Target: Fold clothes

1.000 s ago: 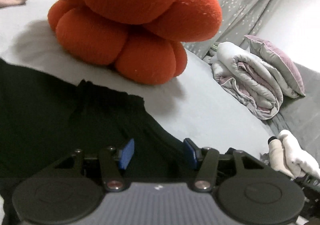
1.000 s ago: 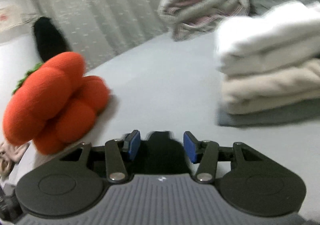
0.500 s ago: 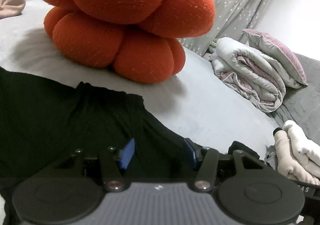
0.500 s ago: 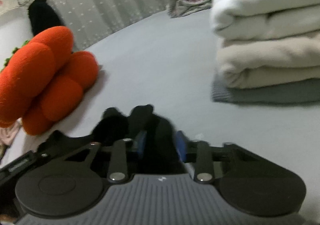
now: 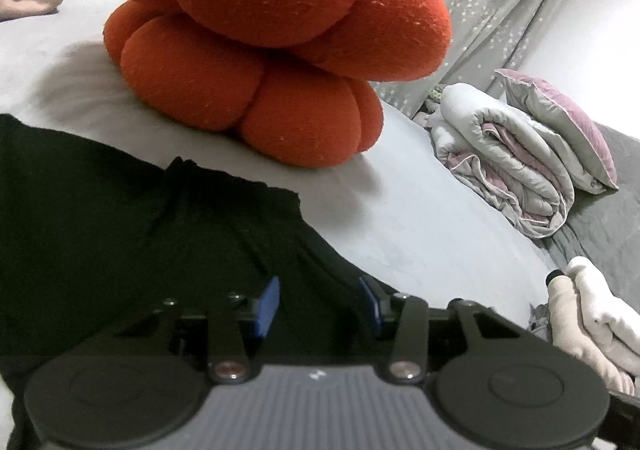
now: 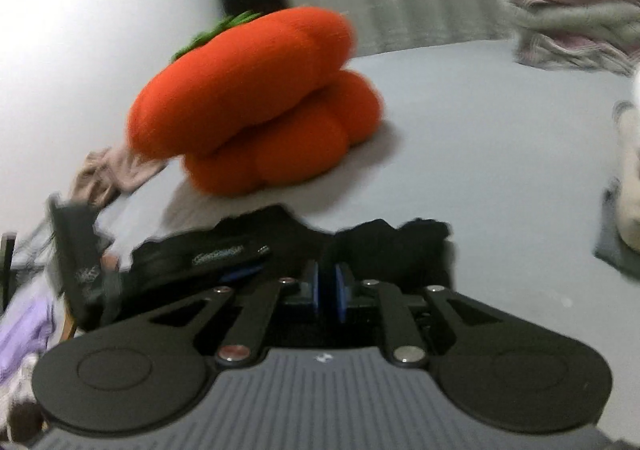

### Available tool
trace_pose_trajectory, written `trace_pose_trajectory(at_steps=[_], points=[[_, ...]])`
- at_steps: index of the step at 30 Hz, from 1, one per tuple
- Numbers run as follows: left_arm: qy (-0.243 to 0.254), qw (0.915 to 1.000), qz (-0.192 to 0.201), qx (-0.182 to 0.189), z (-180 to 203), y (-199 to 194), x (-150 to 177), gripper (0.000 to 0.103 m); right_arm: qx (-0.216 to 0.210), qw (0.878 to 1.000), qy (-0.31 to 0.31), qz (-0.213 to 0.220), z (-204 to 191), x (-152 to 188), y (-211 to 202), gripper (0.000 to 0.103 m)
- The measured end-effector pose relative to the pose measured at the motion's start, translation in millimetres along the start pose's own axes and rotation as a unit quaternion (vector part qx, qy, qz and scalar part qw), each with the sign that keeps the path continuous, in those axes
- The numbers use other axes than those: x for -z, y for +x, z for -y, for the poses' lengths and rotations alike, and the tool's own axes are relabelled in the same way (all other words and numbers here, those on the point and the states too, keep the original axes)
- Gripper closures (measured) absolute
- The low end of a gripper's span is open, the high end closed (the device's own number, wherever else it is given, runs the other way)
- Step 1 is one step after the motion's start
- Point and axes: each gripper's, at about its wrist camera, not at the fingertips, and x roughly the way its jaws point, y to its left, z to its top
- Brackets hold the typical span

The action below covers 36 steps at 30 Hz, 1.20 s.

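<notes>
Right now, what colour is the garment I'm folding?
Black. The garment shows best in the left wrist view, spread on the grey bed.

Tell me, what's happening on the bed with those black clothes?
A person is folding a black garment on the bed with two handheld grippers. The right gripper has pinched a bunched edge of it, its jaws nearly together. The left gripper sits over another part with the cloth between its jaws, which have just been closing and have not yet pinched it. An orange plush lies behind, and folded clothes wait at the side.
</notes>
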Motion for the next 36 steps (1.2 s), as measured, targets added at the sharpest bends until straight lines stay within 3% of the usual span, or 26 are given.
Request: trace_pose_trajectory(at_steps=[2,4,5,11,18,22,26,29,31,36], points=[[-0.003,1.0,-0.001,0.002,-1.0,-0.1,-0.3,0.059,-0.003,1.0,-0.005,0.005,-0.6,-1.9,-6.3,0.084],[-0.004,1.0,-0.001,0.002,-0.8,0.0,-0.4,0.059,0.013,1.0,0.006,0.018,6.9,-3.1,-12.0,0.066],[-0.003,1.0,-0.001,0.001,-0.2,0.2,-0.3,0.059,0.022,0.999,0.012,0.025,11.5,-3.7,-14.0,0.049],[-0.004,1.0,0.0,0.0,0.2,-0.2,-0.2,0.06,0.057,0.996,0.051,0.041,32.0,-5.4,-17.5,0.046],[-0.014,0.9999,-0.002,0.004,-2.4,-0.2,-1.0,0.06,0.02,0.998,-0.064,-0.016,-6.0,3.9,0.9,0.057],[-0.016,0.9999,-0.003,0.006,-2.5,0.5,-1.3,0.06,0.046,0.99,-0.118,-0.054,-20.8,11.7,15.1,0.059],[-0.017,0.9998,-0.004,0.007,-3.7,1.0,-1.6,0.06,0.083,0.985,-0.127,-0.081,-18.1,15.9,21.5,0.06],[-0.016,0.9998,-0.004,0.006,-3.7,0.9,-1.2,0.06,0.09,0.981,-0.135,-0.102,-17.1,18.5,22.6,0.084],[-0.016,0.9999,-0.004,0.006,-4.1,0.8,-1.3,0.06,0.095,0.98,-0.136,-0.112,-16.0,19.1,21.8,0.089],[-0.014,0.9999,-0.004,0.005,-3.3,0.9,-1.7,0.06,0.117,0.985,-0.099,-0.085,-5.2,5.3,-0.5,0.097]])
